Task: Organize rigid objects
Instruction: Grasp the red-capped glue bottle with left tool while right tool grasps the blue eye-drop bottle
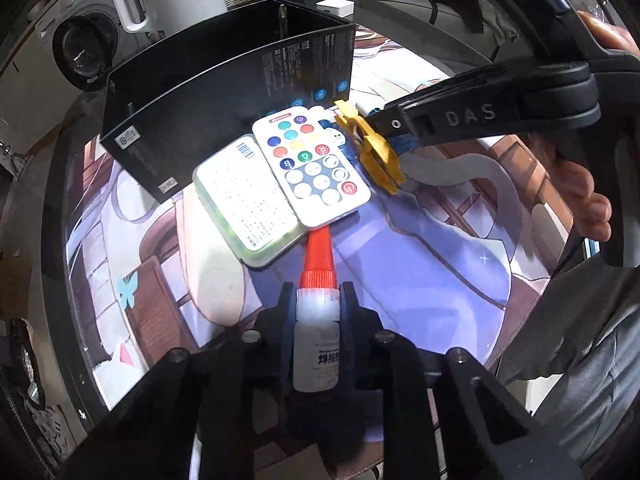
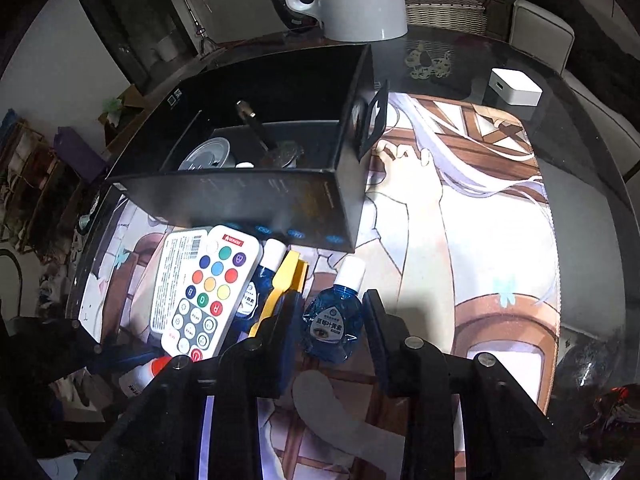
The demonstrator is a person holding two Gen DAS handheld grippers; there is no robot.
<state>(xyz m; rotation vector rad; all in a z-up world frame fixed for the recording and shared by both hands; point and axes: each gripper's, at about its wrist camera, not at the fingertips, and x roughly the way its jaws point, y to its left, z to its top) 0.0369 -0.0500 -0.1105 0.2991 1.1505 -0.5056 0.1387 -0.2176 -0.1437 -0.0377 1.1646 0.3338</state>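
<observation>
Over the printed mat (image 1: 420,272), left gripper (image 1: 318,300) pitched steeply down, jaws clamping glue bottle (image 1: 316,340), right gripper (image 2: 334,312) straddling blue bottle (image 2: 334,320) loosely

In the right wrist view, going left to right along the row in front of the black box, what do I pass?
White case → remote → yellow tool → blue bottle between the right claw fingers.

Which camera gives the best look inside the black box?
The right wrist view: it looks down into the open black box, showing a round metal lid and a dark tool inside. The left wrist view shows only the box's outer walls, not its contents.
</observation>
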